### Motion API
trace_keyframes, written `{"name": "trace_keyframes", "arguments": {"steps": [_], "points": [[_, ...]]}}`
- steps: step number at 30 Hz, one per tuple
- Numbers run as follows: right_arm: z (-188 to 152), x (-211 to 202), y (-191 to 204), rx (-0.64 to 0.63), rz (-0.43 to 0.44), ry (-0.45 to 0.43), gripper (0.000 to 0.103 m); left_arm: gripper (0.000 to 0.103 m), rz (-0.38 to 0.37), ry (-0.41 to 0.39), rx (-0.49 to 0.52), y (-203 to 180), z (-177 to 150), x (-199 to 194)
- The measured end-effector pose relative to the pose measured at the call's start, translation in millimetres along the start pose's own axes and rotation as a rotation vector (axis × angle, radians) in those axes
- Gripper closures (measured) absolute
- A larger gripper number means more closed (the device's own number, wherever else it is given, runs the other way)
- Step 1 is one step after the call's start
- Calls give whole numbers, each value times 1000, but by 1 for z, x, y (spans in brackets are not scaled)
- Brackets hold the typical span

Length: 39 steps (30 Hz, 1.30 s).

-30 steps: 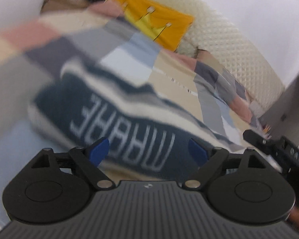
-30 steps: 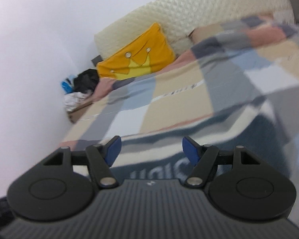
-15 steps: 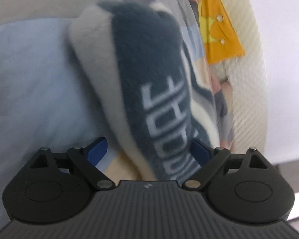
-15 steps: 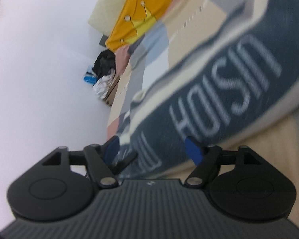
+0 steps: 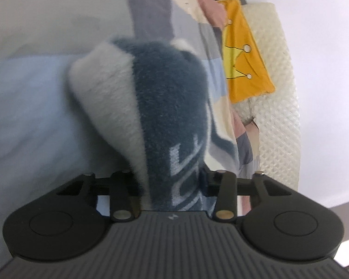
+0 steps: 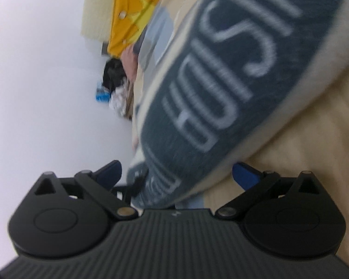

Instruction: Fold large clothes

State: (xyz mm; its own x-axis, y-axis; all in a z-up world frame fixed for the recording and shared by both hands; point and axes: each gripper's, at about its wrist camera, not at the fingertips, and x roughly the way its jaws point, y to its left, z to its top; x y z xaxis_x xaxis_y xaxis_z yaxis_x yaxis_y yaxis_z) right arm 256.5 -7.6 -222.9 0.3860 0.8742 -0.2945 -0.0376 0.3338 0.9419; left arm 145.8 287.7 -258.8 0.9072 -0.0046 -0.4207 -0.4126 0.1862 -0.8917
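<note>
Fleece garment (image 5: 165, 107), navy with cream border, lies folded on patchwork bedspread (image 5: 30, 107) – thick, soft, light, slumps easily

Left gripper (image 5: 172, 183) just closed, clamped on folded end

Right gripper (image 6: 176, 174) just opened wide, fabric between jaws ungripped – best taken at thick folded edge

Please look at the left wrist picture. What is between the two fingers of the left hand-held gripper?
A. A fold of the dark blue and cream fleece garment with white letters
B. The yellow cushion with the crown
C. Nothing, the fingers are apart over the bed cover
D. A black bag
A: the left hand-held gripper has just been closing, and its fingers press on a fold of the blue and cream fleece garment.
</note>
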Motion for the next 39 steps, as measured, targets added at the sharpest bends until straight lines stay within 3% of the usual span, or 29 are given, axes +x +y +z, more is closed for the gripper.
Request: {"name": "trace_keyframes", "arguments": {"steps": [3,9,24,27,30,39], "points": [[4,-1,-7,56,1,-64,0,62,-12,2,7,0,0,-1],[19,18,-21,134,-32,-66,0,63,-22,11,0,1,9,-2],[41,-76,-38,327,-67,-430,0,63,-18,19,-3,0,13,2],[38,-81,-35,294,-79,-424,2,63,-17,20,-10,0,13,3],[41,-71,-33,294,-132,-389,16,63,-10,21,-9,-1,13,4],[61,-64,-47,308,-98,-373,21,63,-3,46,-4,-8,24,16]]}}
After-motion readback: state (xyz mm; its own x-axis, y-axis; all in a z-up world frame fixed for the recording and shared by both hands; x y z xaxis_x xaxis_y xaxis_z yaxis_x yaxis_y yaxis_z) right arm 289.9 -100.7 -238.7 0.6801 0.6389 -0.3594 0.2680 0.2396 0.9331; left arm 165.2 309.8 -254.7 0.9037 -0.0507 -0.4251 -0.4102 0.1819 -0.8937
